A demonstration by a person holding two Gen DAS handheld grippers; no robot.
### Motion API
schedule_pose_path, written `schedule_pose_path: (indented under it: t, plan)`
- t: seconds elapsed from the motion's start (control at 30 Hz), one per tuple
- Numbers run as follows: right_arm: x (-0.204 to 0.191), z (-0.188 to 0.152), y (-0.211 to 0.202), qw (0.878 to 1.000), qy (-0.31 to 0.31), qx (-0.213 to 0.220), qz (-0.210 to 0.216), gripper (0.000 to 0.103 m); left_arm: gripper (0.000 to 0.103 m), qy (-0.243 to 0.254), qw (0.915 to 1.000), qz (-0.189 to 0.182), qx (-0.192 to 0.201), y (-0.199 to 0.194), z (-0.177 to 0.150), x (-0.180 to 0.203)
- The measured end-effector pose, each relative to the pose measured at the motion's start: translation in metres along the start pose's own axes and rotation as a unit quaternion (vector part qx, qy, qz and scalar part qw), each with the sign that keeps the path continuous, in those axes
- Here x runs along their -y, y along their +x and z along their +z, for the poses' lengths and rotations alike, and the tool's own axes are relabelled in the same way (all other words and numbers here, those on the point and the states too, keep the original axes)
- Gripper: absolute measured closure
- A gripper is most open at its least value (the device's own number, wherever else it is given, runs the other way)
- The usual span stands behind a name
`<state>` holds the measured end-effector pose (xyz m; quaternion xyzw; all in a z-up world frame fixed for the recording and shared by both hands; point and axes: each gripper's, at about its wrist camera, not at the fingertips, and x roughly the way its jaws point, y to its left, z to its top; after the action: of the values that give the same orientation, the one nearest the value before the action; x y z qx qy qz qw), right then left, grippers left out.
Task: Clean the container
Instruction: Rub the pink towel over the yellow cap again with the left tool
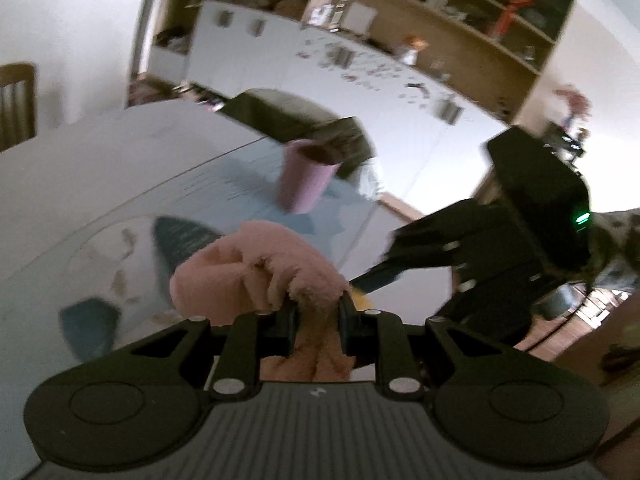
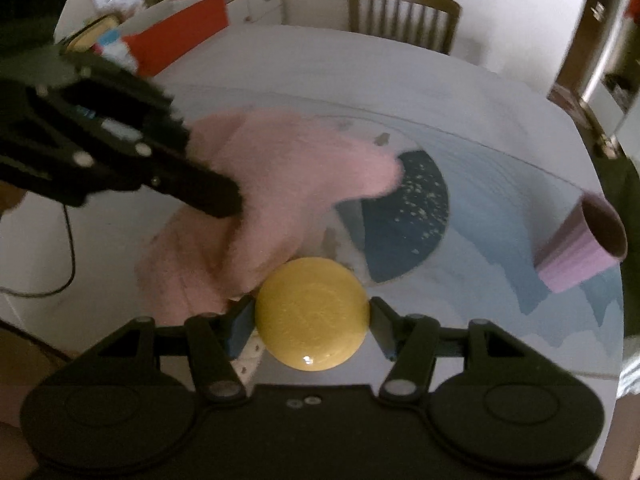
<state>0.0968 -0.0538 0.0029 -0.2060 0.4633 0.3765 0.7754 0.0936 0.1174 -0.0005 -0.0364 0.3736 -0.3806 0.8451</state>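
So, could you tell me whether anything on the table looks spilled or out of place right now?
Yes: pale crumbs lie scattered across the dark patch of the placemat, beyond the pink cloth held by the left hand-held gripper. The purple cup looks upright; any tilt there is probably fisheye distortion.

In the right wrist view the round container [image 2: 312,314] sits between the two fingers of the right gripper [image 2: 313,326], above the table [image 2: 360,64]. The cloth [image 2: 276,184] is just behind the container and to its left, and the left gripper [image 2: 224,204] comes in from the left with its tip in the cloth. The cup [image 2: 580,244] stands on the table far to the right, the chair [image 2: 404,16] is behind the table, and in the left wrist view the shelf [image 1: 460,28] is against the far wall.
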Motion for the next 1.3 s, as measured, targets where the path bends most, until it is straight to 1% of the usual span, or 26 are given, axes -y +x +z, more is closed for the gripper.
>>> schedule_pose_path:
  t: [0.13,0.2,0.3,0.43,0.63,0.7,0.77,0.9,1.07,1.3]
  plan:
    - [-0.009,0.002,0.002,1.000,-0.022,-0.001,0.004,0.043,0.083,0.016,0.9993,-0.032,0.002,0.003,0.009,0.013]
    - [-0.013,0.004,0.003,1.000,-0.030,0.000,0.006,0.043,0.083,0.019,0.9992,-0.037,0.000,0.008,0.012,0.015]
    - [-0.017,0.006,0.005,0.999,-0.038,0.001,0.009,0.043,0.083,0.018,0.9994,-0.030,-0.008,0.021,0.012,0.012]
    - [-0.024,0.008,0.006,0.999,-0.047,0.005,0.010,0.043,0.083,-0.007,0.9996,-0.014,-0.022,0.036,0.007,-0.004]
    - [-0.024,0.009,0.008,0.999,-0.045,0.007,0.011,0.043,0.084,-0.070,0.9972,-0.006,-0.025,0.043,-0.003,-0.036]
    - [-0.024,0.009,0.008,0.999,-0.046,0.007,0.012,0.043,0.084,-0.089,0.9956,0.005,-0.028,0.046,-0.006,-0.046]
    - [-0.023,0.008,0.007,0.999,-0.046,0.007,0.012,0.043,0.084,-0.096,0.9945,0.021,-0.038,0.050,-0.011,-0.053]
    - [-0.021,0.008,0.009,0.999,-0.051,0.007,0.010,0.043,0.084,-0.099,0.9927,0.035,-0.060,0.058,-0.023,-0.060]
    - [-0.022,0.007,0.010,0.999,-0.051,0.008,0.009,0.043,0.084,-0.099,0.9914,0.043,-0.073,0.065,-0.036,-0.066]
    - [-0.020,0.005,0.010,0.999,-0.049,0.010,0.010,0.043,0.084,-0.062,0.9879,0.084,-0.115,0.075,-0.054,-0.063]
